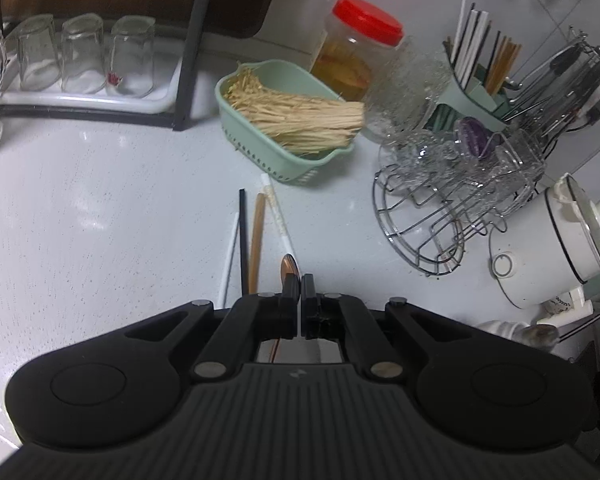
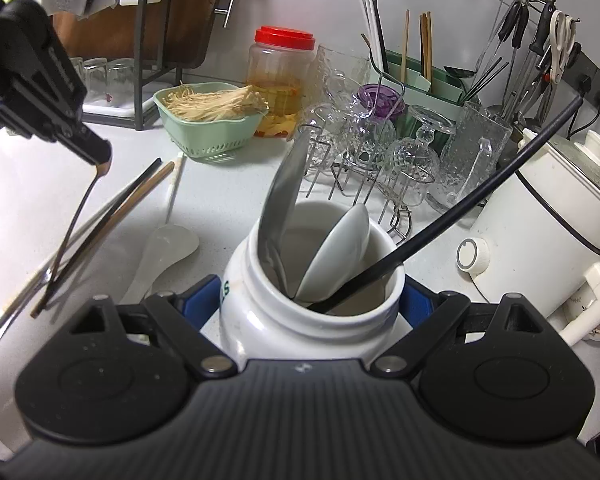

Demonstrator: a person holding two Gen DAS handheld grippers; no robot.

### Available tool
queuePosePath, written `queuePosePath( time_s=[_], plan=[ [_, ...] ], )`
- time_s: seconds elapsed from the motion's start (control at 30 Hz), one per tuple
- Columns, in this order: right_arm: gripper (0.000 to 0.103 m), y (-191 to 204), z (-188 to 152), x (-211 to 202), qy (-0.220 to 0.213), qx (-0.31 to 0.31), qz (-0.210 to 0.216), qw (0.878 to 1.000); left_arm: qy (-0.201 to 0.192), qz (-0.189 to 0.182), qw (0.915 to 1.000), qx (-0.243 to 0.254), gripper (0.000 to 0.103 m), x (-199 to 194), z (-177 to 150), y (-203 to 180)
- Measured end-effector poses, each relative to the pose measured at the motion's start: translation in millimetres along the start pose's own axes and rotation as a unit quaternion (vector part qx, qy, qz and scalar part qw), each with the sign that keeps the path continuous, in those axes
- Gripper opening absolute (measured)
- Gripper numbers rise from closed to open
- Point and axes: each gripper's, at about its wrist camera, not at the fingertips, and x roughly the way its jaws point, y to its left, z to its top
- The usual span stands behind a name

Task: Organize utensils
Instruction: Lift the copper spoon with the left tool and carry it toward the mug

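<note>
While left gripper point(image 2: 100, 158) pinches spoon point(image 2: 74, 216), bowl blurred.

The pale speckled counter point(image 1: 100, 208) is carrying a lot. Loose chopsticks point(image 1: 256, 240) are lying side by side in the middle, with a white ladle point(image 2: 162, 256) resting flat near them. A green basket point(image 1: 284, 160) of dried noodles is sitting farther back, a red-lidded jar point(image 1: 352, 52) just behind it. A wire rack point(image 1: 440, 216) of glassware is standing to the right, a white cooker point(image 1: 548, 248) beside it, and a white ceramic crock point(image 2: 312, 312) is standing up front.
</note>
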Motion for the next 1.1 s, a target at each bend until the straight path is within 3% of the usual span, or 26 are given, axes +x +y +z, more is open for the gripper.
queuePosePath(
  time_s=[0.73,1.1],
  plan=[
    [0.093,1.6,-1.6,-1.1,-0.012,0.0,-0.002,1.0,-0.059,-0.053,0.9933,0.083,0.001,-62.1,-6.3,-79.0],
    [0.093,2.2,-1.0,0.1,-0.013,0.001,-0.002,1.0,-0.099,-0.097,0.9826,0.124,0.001,-109.6,6.0,-127.2]
  ],
)
